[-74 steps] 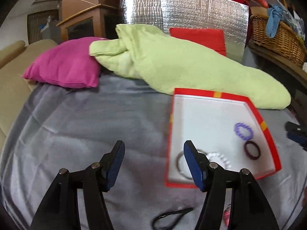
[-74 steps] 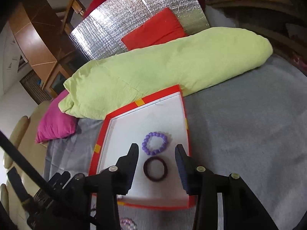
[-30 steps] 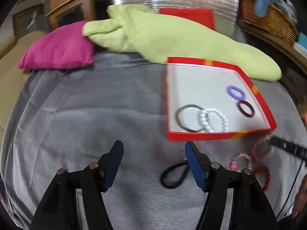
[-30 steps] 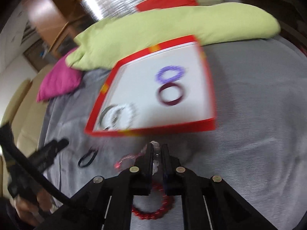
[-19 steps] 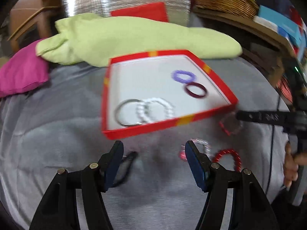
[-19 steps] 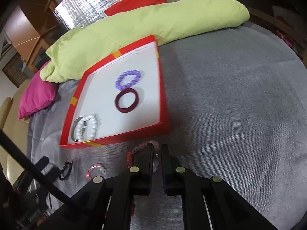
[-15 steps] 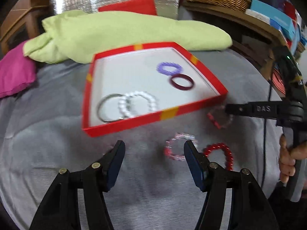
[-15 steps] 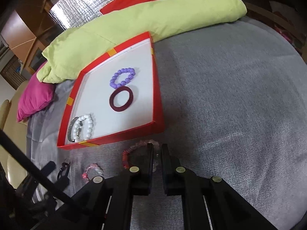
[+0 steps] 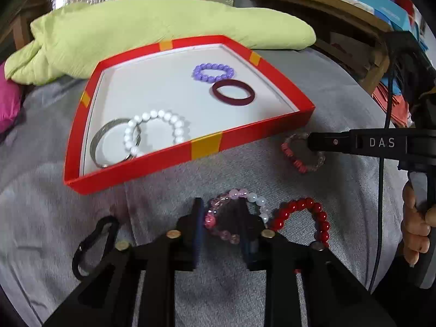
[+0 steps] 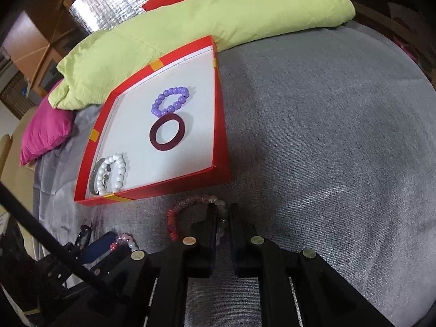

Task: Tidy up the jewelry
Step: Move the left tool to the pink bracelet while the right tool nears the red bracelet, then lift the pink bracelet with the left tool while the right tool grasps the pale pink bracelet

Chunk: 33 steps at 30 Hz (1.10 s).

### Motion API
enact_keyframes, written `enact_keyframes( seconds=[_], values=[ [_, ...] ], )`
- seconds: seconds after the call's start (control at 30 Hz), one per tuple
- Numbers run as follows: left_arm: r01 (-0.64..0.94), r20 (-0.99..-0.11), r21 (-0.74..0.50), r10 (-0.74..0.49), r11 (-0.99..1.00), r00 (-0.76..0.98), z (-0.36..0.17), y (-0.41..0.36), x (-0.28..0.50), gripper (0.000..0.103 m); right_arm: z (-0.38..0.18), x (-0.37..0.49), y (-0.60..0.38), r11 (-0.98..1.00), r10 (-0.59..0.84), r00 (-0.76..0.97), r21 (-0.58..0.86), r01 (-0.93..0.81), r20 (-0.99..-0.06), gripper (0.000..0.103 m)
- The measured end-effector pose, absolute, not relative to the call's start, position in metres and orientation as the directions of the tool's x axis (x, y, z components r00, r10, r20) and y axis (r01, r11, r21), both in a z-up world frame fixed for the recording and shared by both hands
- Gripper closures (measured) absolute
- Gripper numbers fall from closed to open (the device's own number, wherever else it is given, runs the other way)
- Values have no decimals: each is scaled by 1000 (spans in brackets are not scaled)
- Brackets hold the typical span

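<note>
The grey fabric-covered surface (image 9: 340,87), which looks like a bed or sofa rather than a table, carries a long lime-green pillow (image 9: 163,24) and, in front of it, a shallow red cardboard tray with a white floor (image 9: 207,144). 4 pieces lie in the tray: a purple bead bracelet (image 9: 213,72), a dark maroon bangle (image 9: 233,92), a white pearl bracelet (image 9: 156,130) and a silver bangle (image 9: 109,141) overlapping it.

On the fabric just outside the tray's near wall are 4 more: a red bead bracelet (image 9: 302,218), a pink-and-white bead bracelet (image 9: 234,218), a red-and-clear bead bracelet (image 9: 302,152) and a black hair tie (image 9: 94,245).

Half a second ago the left hand-held gripper (image 9: 220,226) stood wide; now its jaws have narrowed around the pink-and-white bracelet, bracketing its left side without yet clamping. The right hand-held gripper (image 10: 222,226) remains pressed together on the red-and-clear bracelet, apparently pinching its beads. Both seem ready to lift into the tray.
</note>
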<state>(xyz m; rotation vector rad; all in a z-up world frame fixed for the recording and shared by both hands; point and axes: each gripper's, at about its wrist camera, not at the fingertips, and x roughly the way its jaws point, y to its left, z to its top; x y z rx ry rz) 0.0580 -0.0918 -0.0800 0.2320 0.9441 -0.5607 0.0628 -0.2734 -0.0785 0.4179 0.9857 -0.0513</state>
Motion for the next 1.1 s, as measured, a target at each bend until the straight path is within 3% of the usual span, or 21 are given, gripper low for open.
enact_keyframes(
  seconds=[0.07, 0.17, 0.7, 1.1],
  values=[
    [556, -814, -46, -354, 830, 460, -79, -93, 56, 92, -79, 63, -272, 925, 146, 559, 313, 216, -817, 92],
    [554, -809, -40, -353, 832, 470, -77, -91, 55, 94, -78, 62, -269, 938, 141, 562, 292, 189, -815, 93],
    [499, -699, -91, -413, 862, 585, -27, -40, 44, 94, -38, 42, -256, 885, 336, 659, 466, 24, -673, 94],
    [382, -612, -138, -382, 914, 693, -5, 2, 48, 95, -12, 32, -237, 870, 387, 735, 483, -92, -557, 94]
  ],
)
